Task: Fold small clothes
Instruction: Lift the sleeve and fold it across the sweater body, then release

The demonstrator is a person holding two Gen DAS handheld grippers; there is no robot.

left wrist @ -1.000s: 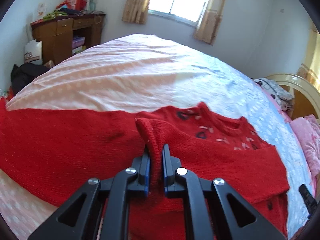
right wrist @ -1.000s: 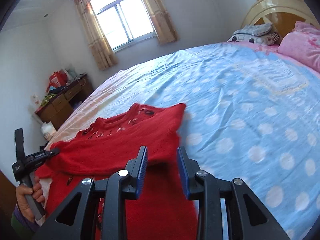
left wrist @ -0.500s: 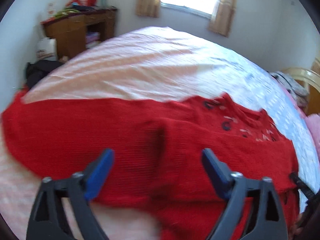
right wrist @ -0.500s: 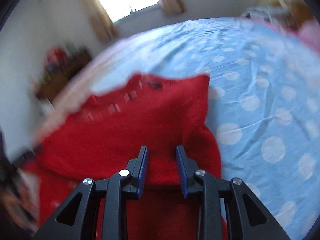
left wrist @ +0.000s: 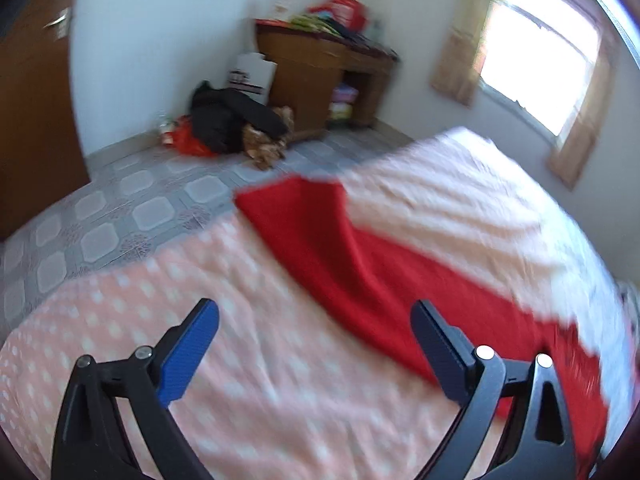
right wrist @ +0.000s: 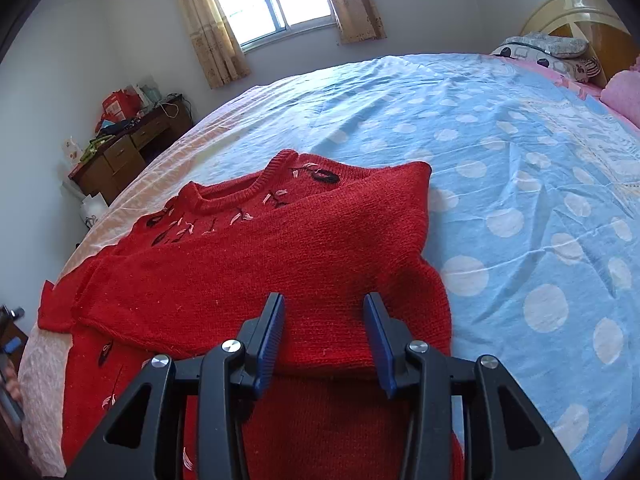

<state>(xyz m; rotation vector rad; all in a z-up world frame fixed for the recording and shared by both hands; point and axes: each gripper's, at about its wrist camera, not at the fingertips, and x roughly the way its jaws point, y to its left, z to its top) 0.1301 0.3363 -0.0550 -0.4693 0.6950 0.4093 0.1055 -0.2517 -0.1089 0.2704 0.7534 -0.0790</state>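
Note:
A red knit sweater [right wrist: 280, 248] with pink and black embroidery near the collar lies flat on the bed, both sleeves folded across its front. My right gripper [right wrist: 324, 320] is open and empty, hovering just above the folded sleeve near the sweater's middle. My left gripper [left wrist: 316, 344] is wide open and empty, over the pink dotted bedsheet at the bed's edge. The sweater's left part [left wrist: 360, 256] lies ahead and to the right of it, blurred.
The bed has a blue dotted sheet [right wrist: 520, 160] on the right and a pink one [left wrist: 200, 360] on the left. A wooden desk [left wrist: 320, 68] and a pile of bags [left wrist: 228, 120] stand on the tiled floor beyond the bed edge. Pillows [right wrist: 552, 52] lie by the headboard.
My left gripper let go of the sleeve, opened wide and swung left toward the bed's edge. My right gripper opened a little wider and moved forward over the sweater.

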